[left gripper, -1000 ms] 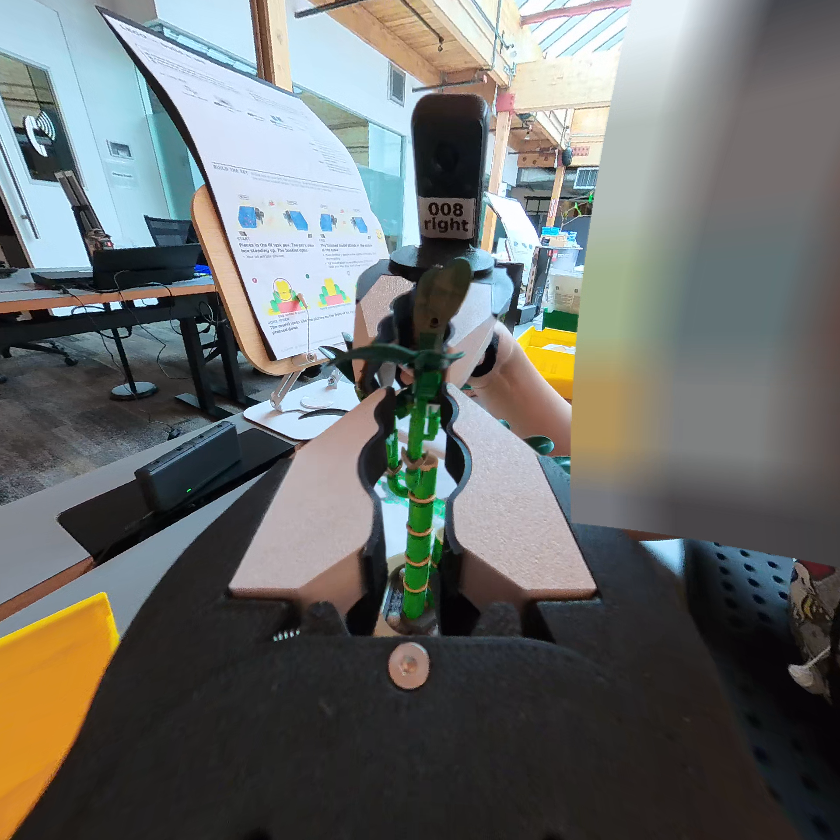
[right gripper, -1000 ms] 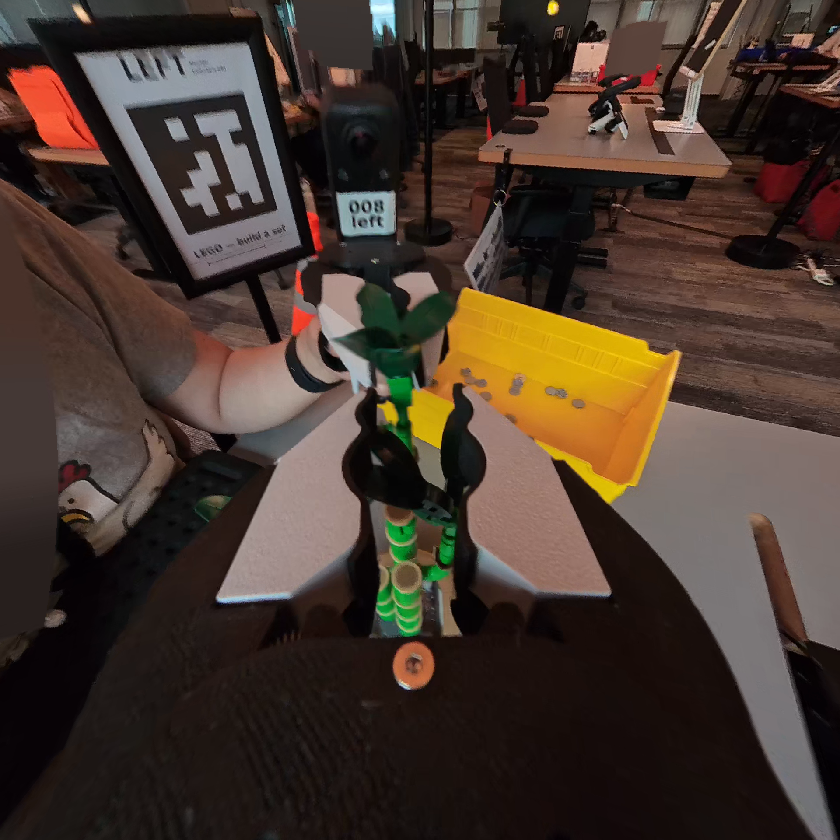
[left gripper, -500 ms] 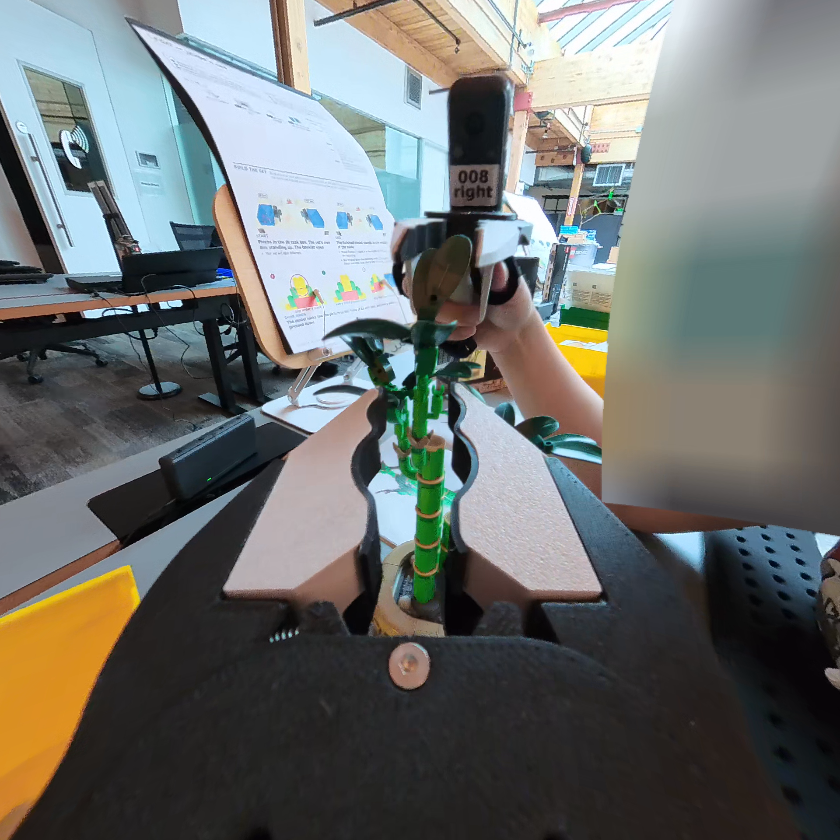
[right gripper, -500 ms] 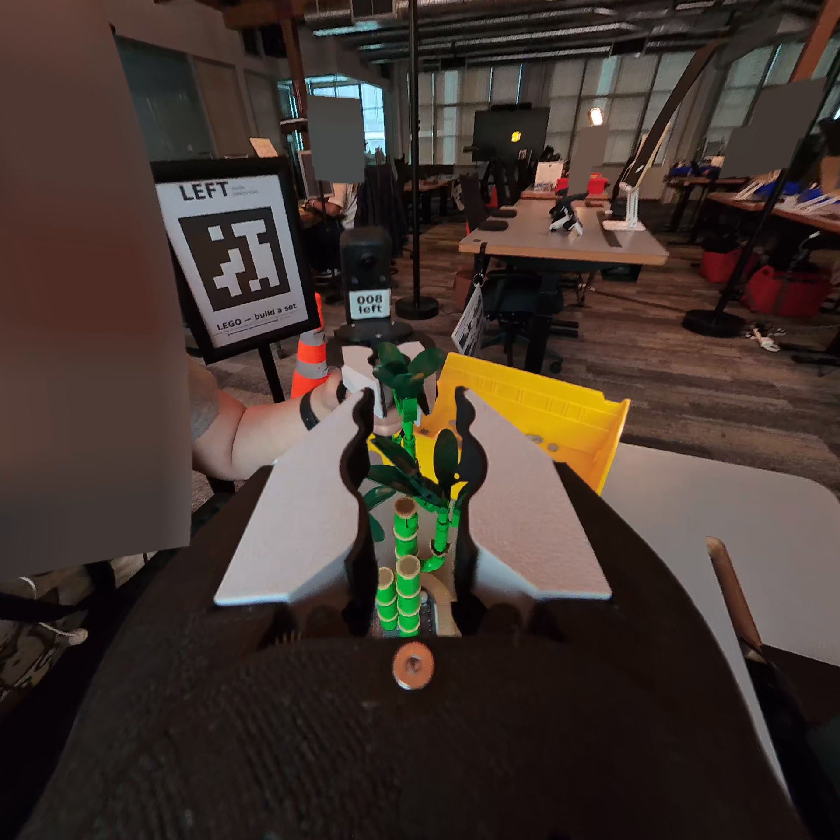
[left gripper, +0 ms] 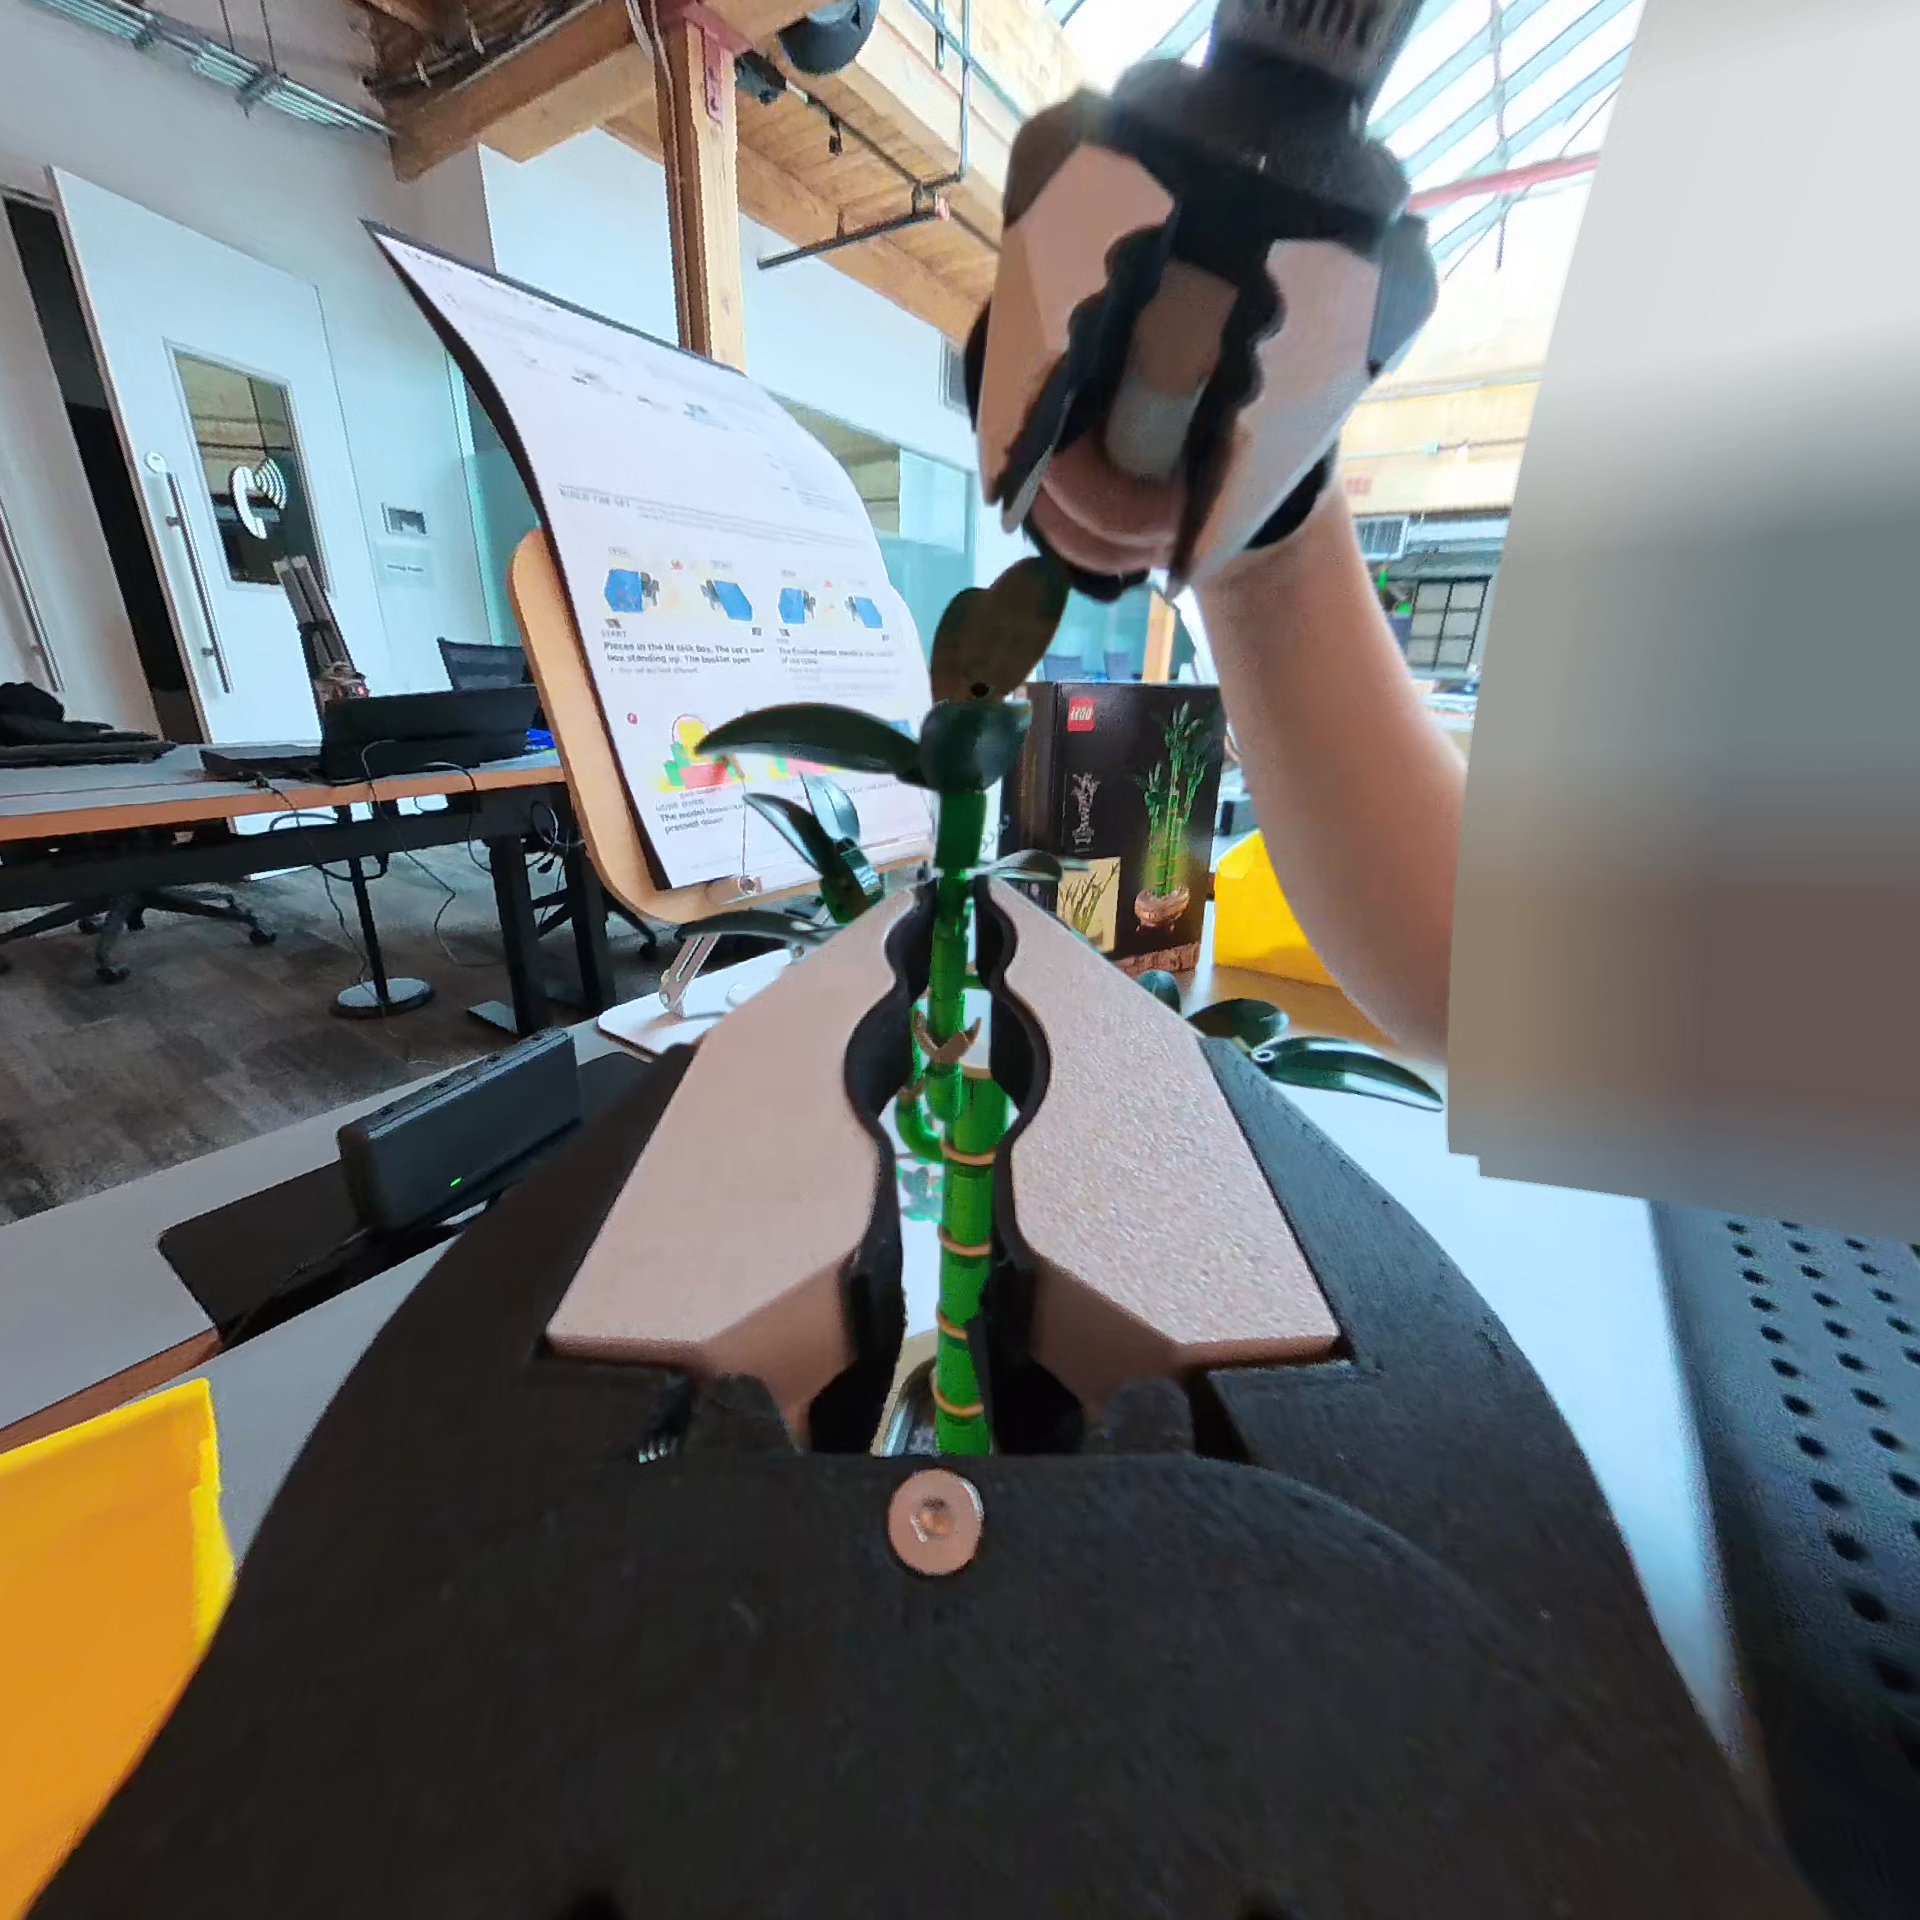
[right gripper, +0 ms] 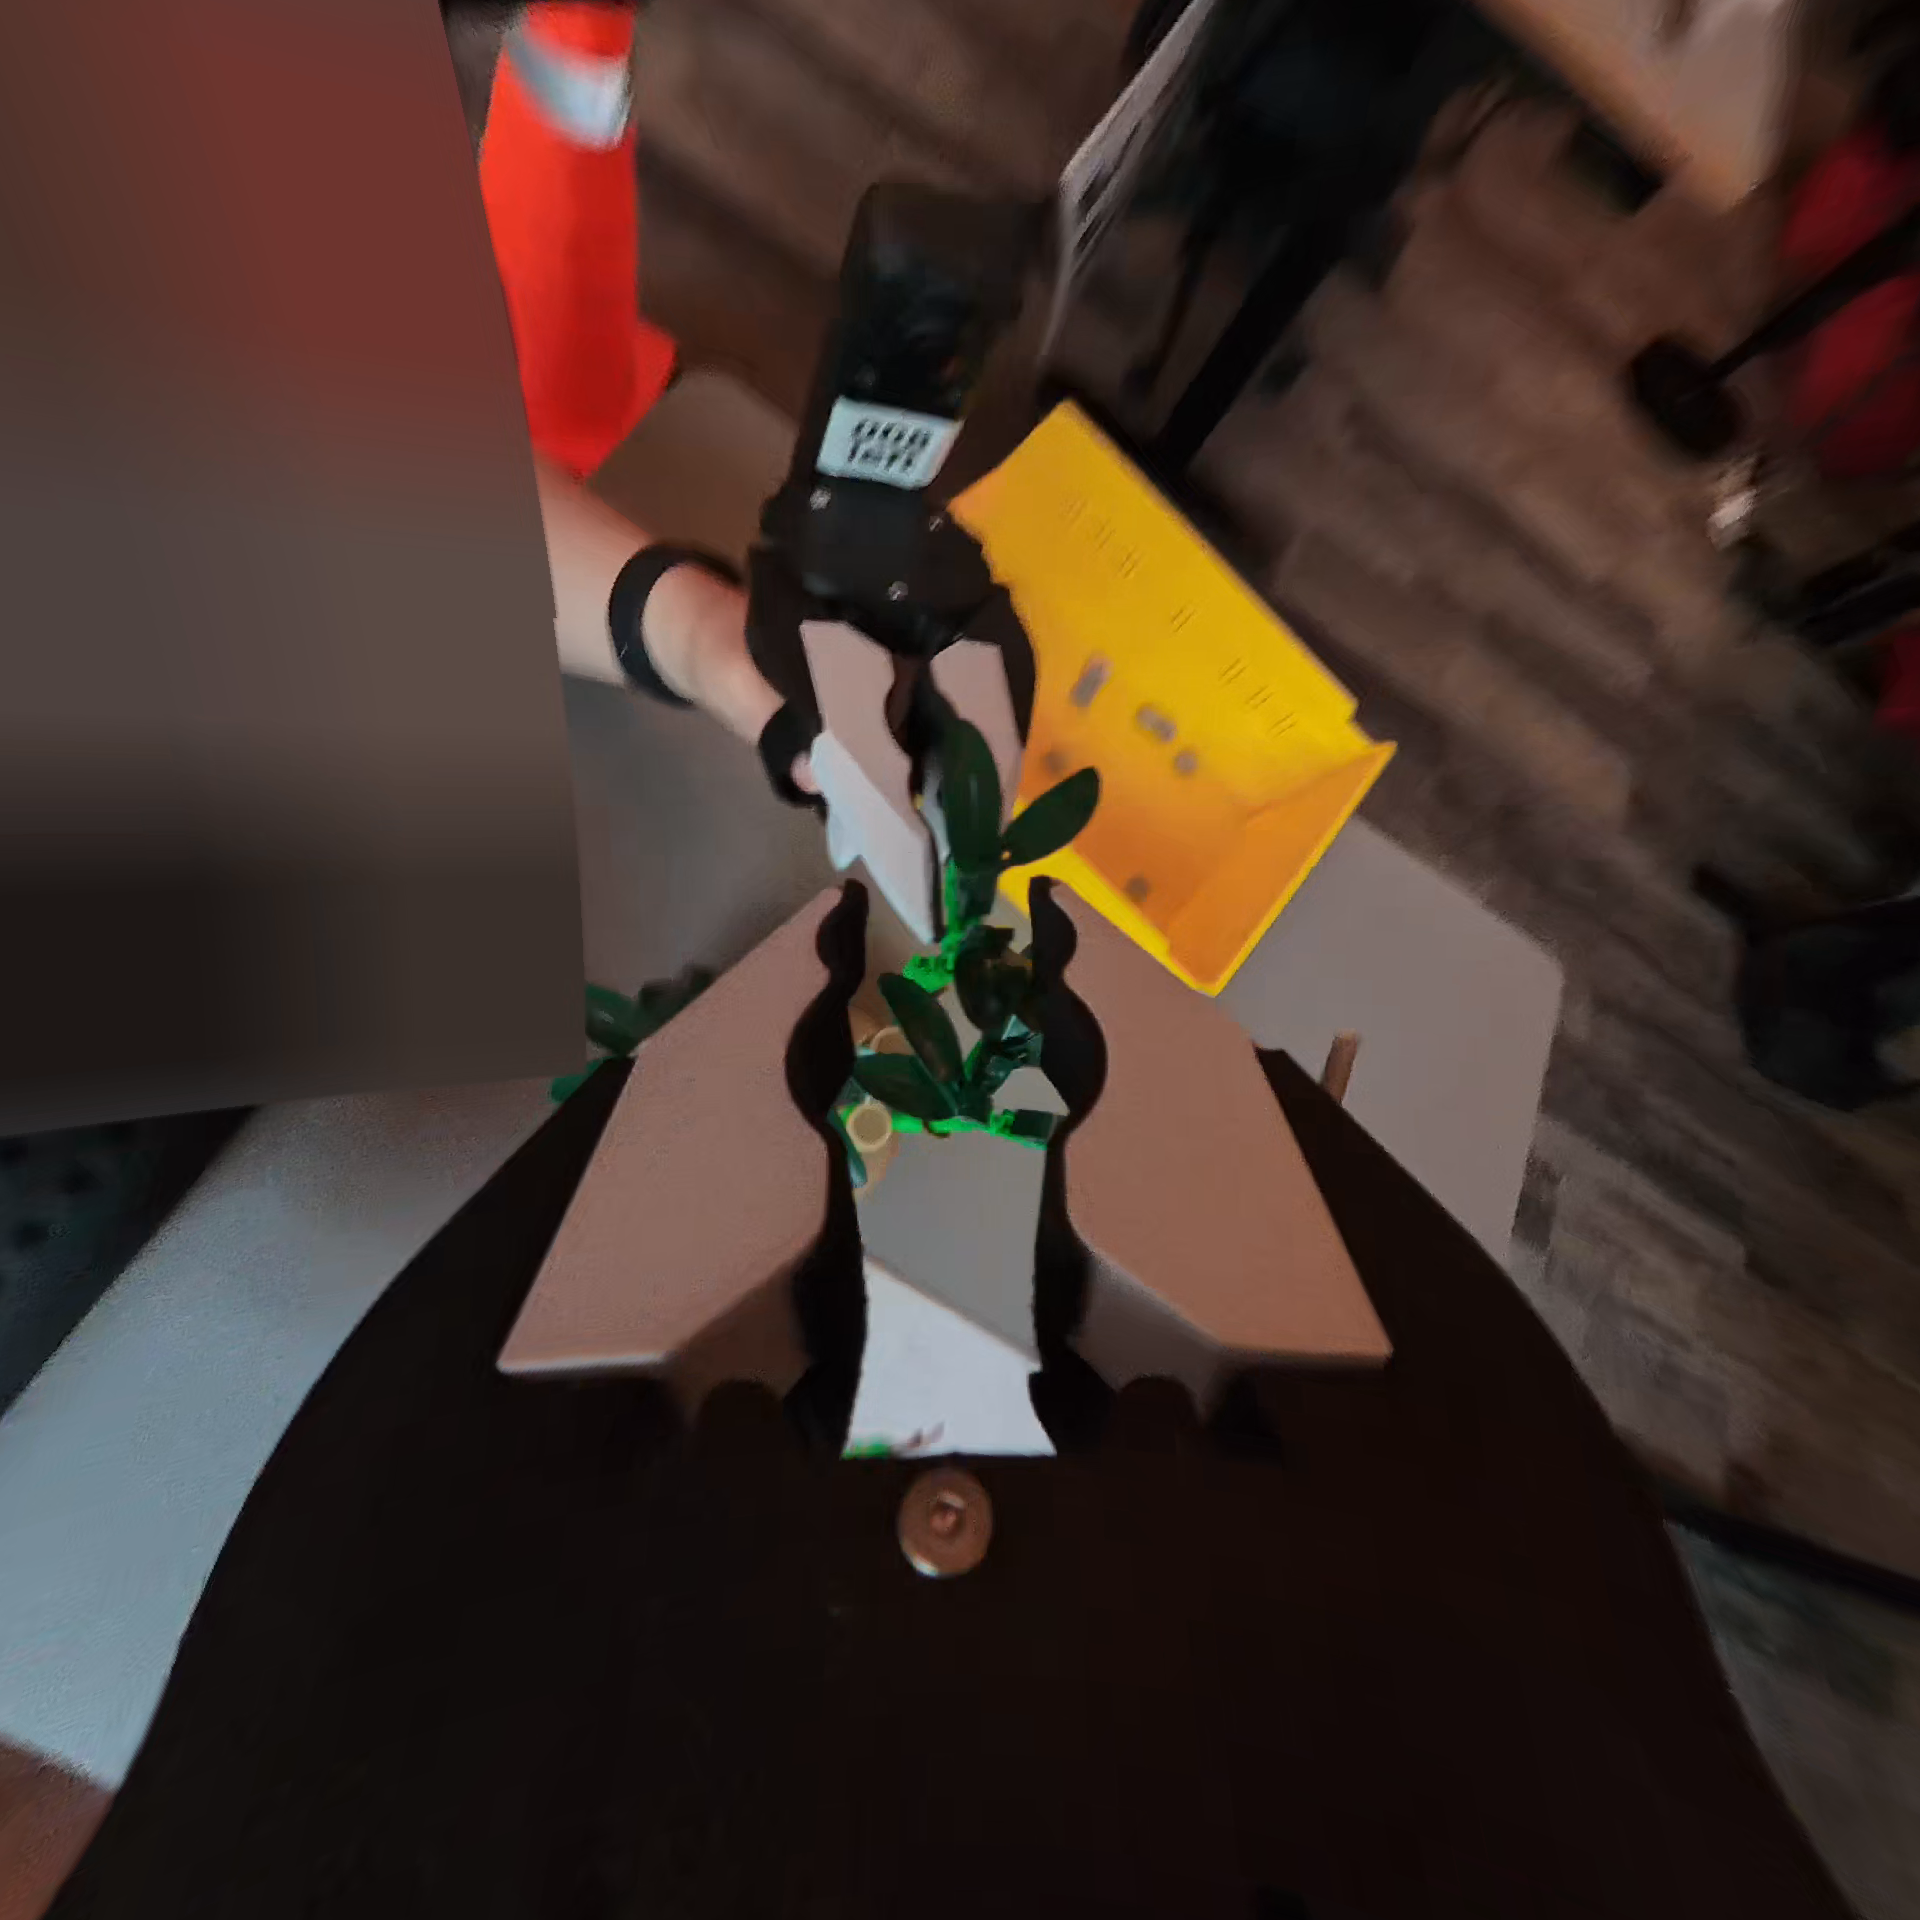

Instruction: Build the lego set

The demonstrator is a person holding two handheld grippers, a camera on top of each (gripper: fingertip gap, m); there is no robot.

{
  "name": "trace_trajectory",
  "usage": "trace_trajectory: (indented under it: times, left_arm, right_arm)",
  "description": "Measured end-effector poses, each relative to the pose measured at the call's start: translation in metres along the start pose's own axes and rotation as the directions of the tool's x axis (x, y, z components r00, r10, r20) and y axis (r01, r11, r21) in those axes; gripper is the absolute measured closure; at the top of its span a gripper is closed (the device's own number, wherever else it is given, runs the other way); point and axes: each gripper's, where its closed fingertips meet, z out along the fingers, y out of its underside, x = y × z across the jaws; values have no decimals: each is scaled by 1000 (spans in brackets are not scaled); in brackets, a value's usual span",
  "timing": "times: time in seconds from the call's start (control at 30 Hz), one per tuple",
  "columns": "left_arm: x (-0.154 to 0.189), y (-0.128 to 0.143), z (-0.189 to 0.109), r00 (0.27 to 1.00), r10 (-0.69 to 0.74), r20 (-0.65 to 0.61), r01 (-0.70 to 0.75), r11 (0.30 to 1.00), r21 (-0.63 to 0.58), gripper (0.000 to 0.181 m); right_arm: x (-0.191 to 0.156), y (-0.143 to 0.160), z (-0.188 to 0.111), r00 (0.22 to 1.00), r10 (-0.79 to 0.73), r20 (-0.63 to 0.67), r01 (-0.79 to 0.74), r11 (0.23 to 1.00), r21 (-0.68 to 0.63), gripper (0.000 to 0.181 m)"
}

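Left wrist view: bamboo stalk (left gripper: 961, 1195) between tool (left gripper: 951, 914) fingers.

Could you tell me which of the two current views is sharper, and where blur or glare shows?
Left wrist view: mostly sharp, the bamboo stalk crisp between the left hand-held gripper's fingers, though the bright skylight washes out the top right corner. Right wrist view: motion-smeared throughout, the yellow bin and floor streaked, the right hand-held gripper dark and underexposed.

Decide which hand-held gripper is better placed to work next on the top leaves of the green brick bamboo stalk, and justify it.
Right. The right hand-held gripper hangs just above the dark green top leaves, open and empty. The left hand-held gripper is shut on the green brick bamboo stalk, steadying it, so it probably should not let go.
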Motion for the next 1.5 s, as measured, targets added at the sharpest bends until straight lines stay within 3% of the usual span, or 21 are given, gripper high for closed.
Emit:
trace_trajectory:
  times: [0.23,0.47,0.9,1.5]
  left_arm:
    - [-3,3,0,1000,16,12,-16,1000,-3,176]
    - [-2,3,-1,1000,11,0,-11,1000,12,178]
    - [-3,1,1,995,86,44,-87,996,27,178]
    - [-5,1,4,993,88,84,-89,996,6,179]
  right_arm:
    - [7,19,30,989,43,144,18,919,-395,150]
    - [6,35,47,983,82,165,18,848,-529,165]
    - [5,40,49,974,109,200,23,826,-563,174]
    - [5,43,47,970,108,219,17,865,-501,175]
